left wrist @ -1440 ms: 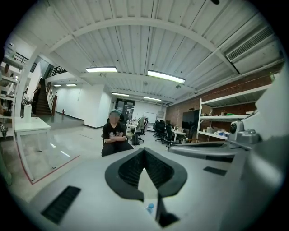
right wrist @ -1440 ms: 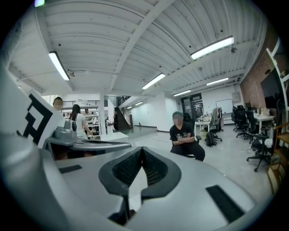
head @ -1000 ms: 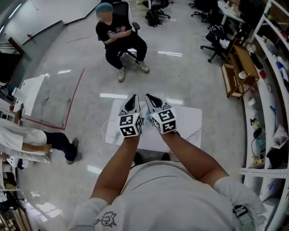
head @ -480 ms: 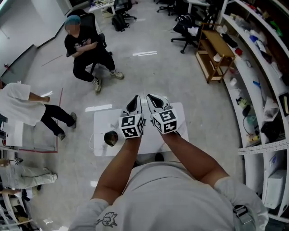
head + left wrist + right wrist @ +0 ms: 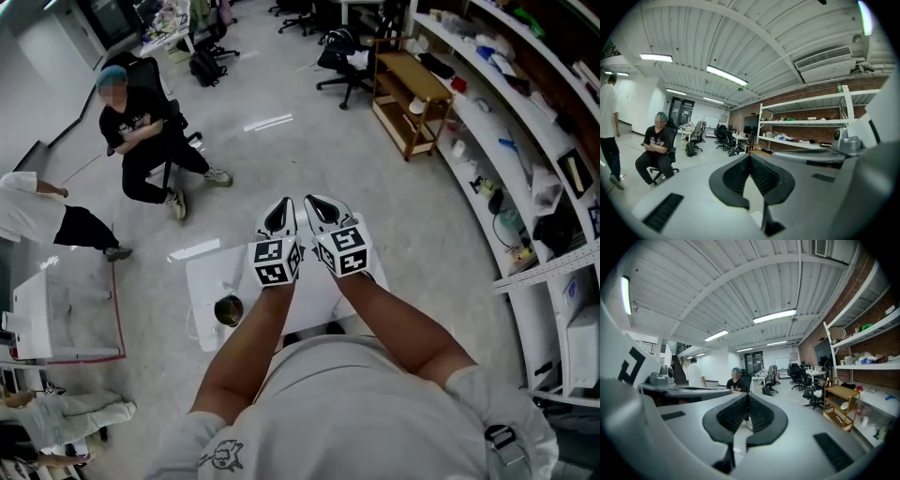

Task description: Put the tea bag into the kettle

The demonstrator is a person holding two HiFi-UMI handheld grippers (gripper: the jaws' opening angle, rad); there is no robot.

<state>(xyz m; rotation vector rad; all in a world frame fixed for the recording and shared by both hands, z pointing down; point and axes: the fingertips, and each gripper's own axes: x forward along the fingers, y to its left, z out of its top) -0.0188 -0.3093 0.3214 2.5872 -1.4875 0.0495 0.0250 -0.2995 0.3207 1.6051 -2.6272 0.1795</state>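
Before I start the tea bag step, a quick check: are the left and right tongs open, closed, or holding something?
Left tongs: closed, nothing between them.
Right tongs: closed, nothing between them.

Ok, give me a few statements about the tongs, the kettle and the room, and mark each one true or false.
1. The left tongs and the right tongs are both shut and empty. True.
2. The kettle stands on the floor. False: it stands on the white table.
3. A seated person is beyond the table. True.
4. The kettle is on the right tongs' side. False: it is on the left tongs' side.
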